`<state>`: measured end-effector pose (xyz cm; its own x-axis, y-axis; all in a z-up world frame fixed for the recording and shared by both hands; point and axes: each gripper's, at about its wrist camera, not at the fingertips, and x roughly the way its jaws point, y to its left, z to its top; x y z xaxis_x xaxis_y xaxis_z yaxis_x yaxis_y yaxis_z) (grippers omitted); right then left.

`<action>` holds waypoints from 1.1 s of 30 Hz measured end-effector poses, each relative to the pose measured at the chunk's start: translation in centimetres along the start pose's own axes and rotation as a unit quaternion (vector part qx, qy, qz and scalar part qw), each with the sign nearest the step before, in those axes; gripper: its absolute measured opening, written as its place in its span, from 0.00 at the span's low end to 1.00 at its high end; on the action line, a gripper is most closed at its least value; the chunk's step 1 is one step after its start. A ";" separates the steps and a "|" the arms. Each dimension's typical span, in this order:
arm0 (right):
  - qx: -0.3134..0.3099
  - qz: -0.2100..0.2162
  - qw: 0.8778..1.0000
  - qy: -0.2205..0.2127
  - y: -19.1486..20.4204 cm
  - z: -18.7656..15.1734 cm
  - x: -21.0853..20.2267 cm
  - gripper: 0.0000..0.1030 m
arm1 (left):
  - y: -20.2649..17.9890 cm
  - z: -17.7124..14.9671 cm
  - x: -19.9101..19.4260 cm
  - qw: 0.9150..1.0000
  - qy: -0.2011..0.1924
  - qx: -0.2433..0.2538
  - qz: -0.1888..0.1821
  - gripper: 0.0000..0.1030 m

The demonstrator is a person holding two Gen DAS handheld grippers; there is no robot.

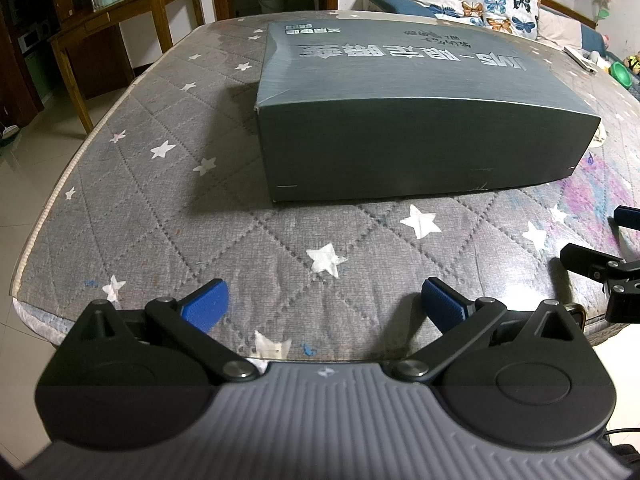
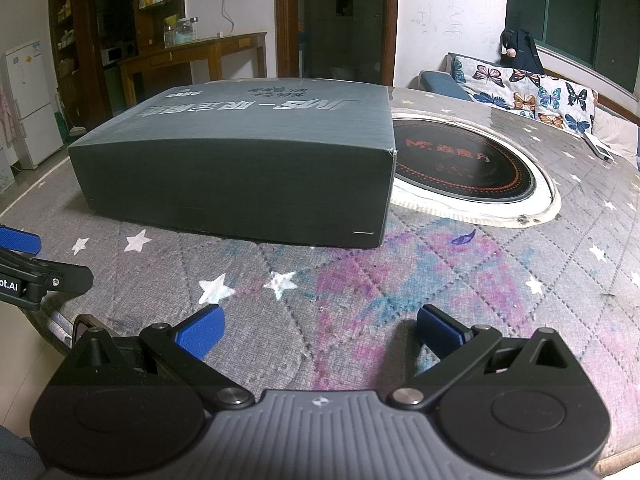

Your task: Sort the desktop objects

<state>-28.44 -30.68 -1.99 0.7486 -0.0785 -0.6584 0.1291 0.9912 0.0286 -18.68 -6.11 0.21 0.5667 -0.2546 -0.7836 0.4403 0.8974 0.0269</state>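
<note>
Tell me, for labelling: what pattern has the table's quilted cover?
White stars on grey quilted cover, clearest in left wrist view.

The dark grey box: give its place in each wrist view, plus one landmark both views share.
Left wrist view: the dark grey box lies centre to upper right, ahead of the open left gripper.
Right wrist view: the box lies centre-left, ahead of the open right gripper.
Shared landmark: the butterfly-print cushion.

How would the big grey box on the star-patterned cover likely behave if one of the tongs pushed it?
The grey box looks like stiff cardboard with crisp edges, so it would probably hold its shape. Low and wide, it seems unlikely to tip. On the quilted cover it would probably drag rather than glide.
</note>
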 end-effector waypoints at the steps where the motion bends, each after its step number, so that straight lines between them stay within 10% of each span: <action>1: 0.000 0.000 1.000 0.000 0.0 0.0 0.0 1.00 | 0.0 0.0 0.0 1.000 0.000 0.000 0.000 1.00; 33: 0.001 -0.001 1.000 -0.002 0.0 0.0 -0.1 1.00 | -0.4 0.4 0.0 1.000 0.001 0.000 0.000 1.00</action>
<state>-28.48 -30.64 -1.97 0.7512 -0.0818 -0.6550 0.1332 0.9907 0.0290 -18.60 -6.58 0.45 0.5654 -0.2532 -0.7850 0.4406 0.8973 0.0279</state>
